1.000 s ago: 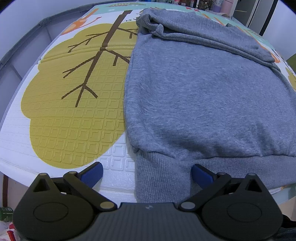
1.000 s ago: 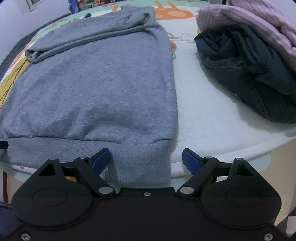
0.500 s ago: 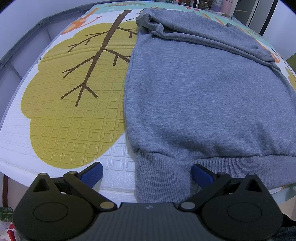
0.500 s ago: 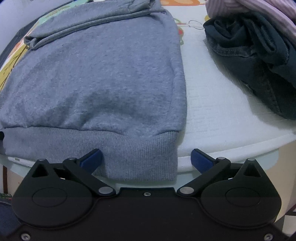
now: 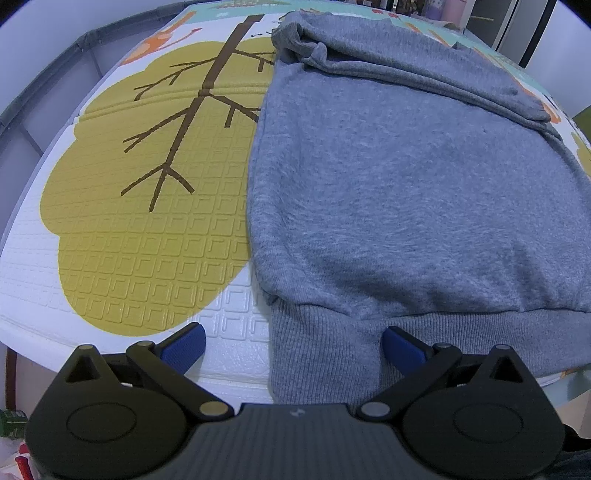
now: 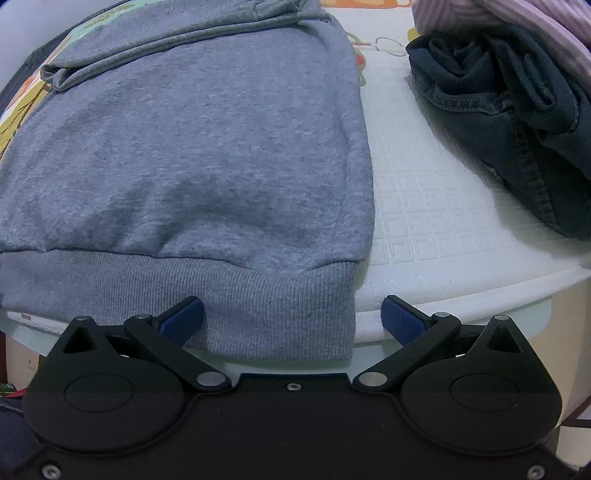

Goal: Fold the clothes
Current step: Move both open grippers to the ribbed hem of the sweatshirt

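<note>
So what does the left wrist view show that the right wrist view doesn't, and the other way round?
Only the left wrist view shows the mat's big yellow tree print with its brown branches, beside the sweatshirt's left edge. Only the right wrist view shows the crumpled dark jeans and a striped lilac garment above them, lying apart from the sweatshirt. Both show the grey sweatshirt lying flat, sleeves folded across the far end, ribbed hem overhanging the near edge, and open jaws at a hem corner.

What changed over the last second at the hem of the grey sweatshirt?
The right gripper moved forward, so the grey sweatshirt hem corner now lies between its open fingers. The left gripper stayed put, open at the other hem corner. Nothing was gripped; the dark jeans did not move.
</note>
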Tool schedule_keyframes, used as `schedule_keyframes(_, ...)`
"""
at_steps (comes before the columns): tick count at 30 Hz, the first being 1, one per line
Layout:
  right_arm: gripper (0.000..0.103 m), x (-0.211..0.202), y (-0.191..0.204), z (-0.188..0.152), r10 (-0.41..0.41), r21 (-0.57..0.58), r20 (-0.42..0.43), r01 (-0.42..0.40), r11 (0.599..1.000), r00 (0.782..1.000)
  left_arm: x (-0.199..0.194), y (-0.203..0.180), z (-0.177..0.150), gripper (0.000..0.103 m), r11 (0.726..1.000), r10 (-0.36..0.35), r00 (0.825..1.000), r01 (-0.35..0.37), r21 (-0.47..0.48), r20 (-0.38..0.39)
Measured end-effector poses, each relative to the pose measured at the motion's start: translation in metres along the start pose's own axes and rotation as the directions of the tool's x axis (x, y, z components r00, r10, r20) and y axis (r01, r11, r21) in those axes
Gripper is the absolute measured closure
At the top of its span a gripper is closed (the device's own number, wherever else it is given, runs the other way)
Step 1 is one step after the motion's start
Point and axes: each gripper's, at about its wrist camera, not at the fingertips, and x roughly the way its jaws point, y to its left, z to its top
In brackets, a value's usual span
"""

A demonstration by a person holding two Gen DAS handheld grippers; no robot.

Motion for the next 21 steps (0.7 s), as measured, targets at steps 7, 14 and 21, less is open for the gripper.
schedule_keyframes(7,0.0,-0.001,0.001,-0.003,-0.002,-0.003,0.016,0.002,1.0,1.0,0.0,-0.001,0.001,0.0,1.0,0.004,1.0,-0.004,-0.006,-0.004)
schedule_keyframes(14,0.0,-0.002,0.002,-0.003,-0.005,0.0,0.007,0.005,1.0,1.0,0.0,-0.004,0.003,0.0,0.999,0.021,1.0,-0.022,-0.025,-0.019)
schedule_keyframes(21,0.013,-0.006,0.006,-0.001,0.0,-0.002,0.006,0.0,1.0,1.0,-0.006,-0.011,0.003,0.013,1.0,0.014,1.0,-0.014,-0.017,-0.014)
